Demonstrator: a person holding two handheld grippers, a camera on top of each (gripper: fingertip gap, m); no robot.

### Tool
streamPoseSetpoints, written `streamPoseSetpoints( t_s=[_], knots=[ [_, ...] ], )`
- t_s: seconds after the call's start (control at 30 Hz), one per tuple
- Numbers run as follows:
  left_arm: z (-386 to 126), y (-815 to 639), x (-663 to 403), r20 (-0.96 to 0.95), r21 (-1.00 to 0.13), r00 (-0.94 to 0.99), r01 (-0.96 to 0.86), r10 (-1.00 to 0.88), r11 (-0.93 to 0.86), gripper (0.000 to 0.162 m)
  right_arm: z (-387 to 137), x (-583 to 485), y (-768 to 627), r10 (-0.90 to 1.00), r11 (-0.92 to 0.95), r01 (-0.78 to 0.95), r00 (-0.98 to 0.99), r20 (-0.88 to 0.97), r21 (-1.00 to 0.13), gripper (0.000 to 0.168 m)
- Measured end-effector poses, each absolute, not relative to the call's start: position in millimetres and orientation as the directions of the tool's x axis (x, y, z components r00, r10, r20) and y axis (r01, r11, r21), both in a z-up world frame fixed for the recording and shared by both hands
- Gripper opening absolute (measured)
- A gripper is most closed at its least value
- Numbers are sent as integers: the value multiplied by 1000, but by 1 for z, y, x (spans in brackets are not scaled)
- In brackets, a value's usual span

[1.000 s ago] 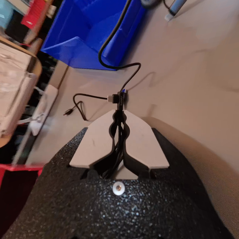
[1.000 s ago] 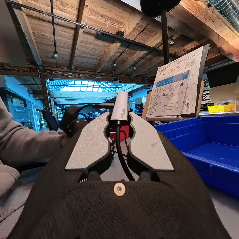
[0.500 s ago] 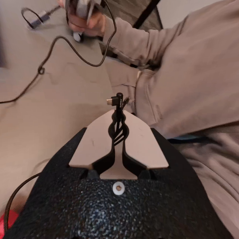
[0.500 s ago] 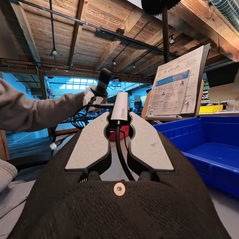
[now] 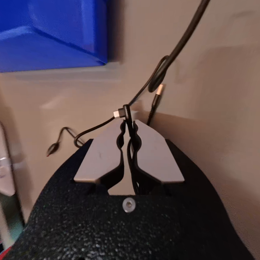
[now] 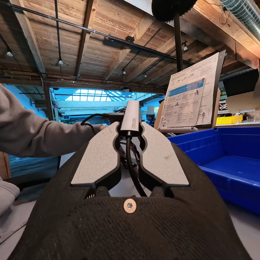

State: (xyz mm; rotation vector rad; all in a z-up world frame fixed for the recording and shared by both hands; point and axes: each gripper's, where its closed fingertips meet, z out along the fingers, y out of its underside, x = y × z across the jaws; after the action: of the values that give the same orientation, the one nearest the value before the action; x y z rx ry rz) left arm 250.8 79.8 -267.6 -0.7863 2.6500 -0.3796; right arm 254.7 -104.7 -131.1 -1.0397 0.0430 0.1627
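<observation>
Left gripper [image 5: 129, 122] clenched on angled plug [image 5: 122, 113], tip projecting past fingertips. Right gripper [image 6: 130, 123] clenched on hub [image 6: 130, 117], cable plugged at side. Bin [image 6: 225, 157] beside right finger.

Left tongs [image 5: 128, 122] swung from the person's grey sleeve [image 6: 42, 135] back over the tabletop [image 5: 211, 84] beside the blue plastic bin [image 5: 49, 35], a straight black plug [image 5: 157, 95] now just right of the tongs, sleeve lower behind the right tongs [image 6: 130, 126].
</observation>
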Motion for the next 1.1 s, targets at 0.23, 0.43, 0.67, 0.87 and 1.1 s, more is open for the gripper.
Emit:
streamPoseSetpoints(
  t_s=[0.23,0.43,0.67,0.87,1.1],
  knots=[
    [-259,83,256,-744,-352,-470,-327,-474,877,21,-129,260,-109,136,526,-190,981,-139,-829,24],
    [-249,81,261,-942,-99,-286,-264,-176,959,26,-129,264,-113,150,547,-215,976,-158,-809,24],
    [-264,84,272,-914,-46,-363,-352,-181,935,23,-129,260,-110,153,529,-202,978,-142,-824,24],
    [-270,89,279,-925,3,-355,-371,-139,929,10,-131,257,-105,145,502,-180,982,-123,-846,24],
    [-263,83,273,-938,8,-332,-316,-102,949,7,-136,265,-96,83,453,-181,983,-161,-873,25]
  ],
)
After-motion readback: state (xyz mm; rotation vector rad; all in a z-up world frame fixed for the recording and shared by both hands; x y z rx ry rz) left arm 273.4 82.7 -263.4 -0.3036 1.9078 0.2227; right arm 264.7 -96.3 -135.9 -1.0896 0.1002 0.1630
